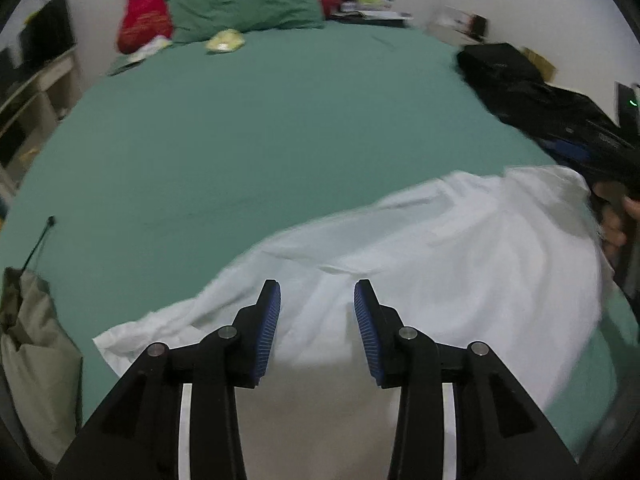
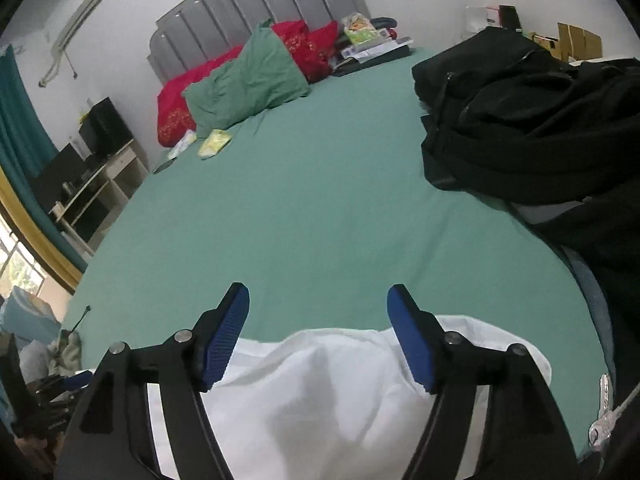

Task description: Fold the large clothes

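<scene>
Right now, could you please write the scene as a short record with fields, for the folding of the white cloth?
surface: bed with green sheet
garment: white cloth, spread and wrinkled at the near edge of the bed
left gripper: open, above the white cloth, holding nothing
right gripper: open, over the cloth's far edge, holding nothing
other clothes: black pile at the right side of the bed
head of bed: green pillow, red pillow
</scene>
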Demonstrator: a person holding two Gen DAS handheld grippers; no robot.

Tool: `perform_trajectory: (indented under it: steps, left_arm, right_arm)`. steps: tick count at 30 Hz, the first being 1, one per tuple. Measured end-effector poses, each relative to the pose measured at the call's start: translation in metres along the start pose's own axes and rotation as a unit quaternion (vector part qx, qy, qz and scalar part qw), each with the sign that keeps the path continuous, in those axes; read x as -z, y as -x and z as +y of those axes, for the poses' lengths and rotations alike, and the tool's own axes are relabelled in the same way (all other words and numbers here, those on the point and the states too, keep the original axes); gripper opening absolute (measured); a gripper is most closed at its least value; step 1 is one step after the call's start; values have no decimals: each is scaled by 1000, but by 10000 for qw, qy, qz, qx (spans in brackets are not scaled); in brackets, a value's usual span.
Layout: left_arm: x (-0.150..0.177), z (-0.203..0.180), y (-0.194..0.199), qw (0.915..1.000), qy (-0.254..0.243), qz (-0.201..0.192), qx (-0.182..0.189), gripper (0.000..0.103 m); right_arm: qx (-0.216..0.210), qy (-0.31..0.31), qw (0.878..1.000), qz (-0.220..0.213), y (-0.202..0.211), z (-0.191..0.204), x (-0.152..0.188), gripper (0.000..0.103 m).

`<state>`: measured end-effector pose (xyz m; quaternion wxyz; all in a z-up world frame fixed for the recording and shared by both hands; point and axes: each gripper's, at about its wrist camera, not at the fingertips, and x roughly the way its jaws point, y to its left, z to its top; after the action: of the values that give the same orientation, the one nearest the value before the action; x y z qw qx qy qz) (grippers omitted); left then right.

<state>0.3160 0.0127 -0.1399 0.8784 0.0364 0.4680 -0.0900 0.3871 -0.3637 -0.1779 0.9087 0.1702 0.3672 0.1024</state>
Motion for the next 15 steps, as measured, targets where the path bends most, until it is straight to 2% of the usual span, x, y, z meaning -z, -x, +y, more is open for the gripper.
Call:
perform_trajectory:
  steps: [2, 3, 5, 6, 8, 11, 15]
  left_arm:
    - [3, -2, -11, 9990, -309, 326, -8, 42]
    - [5, 0, -23, 9972, -449, 578, -130, 42]
    - [6, 8, -43, 9935, -461, 961, -393, 42]
    - [6, 11, -47, 9935, -387, 992, -403, 42]
    - [0, 18, -53, 9946, -276, 915, -405, 42]
    - [-12, 20, -60, 9931, -403, 695, -854, 42]
    - [-35, 36, -64, 9888, -200, 245, -1460, 42]
  right_arm:
    - [89, 229, 9997, 97, 0, 7, 2, 72]
    - [84, 419, 9990, 143, 1, 12, 7, 72]
    - [5, 657, 9976, 240, -2, 19, 14, 72]
    - [-10, 728, 9969, 311, -4, 21, 18, 73]
    - [-22, 934, 9942, 527, -12, 26, 28, 72]
    - [48, 962, 9927, 727, -23, 24, 37, 72]
    - [238, 879, 9923, 838, -30, 11, 45, 72]
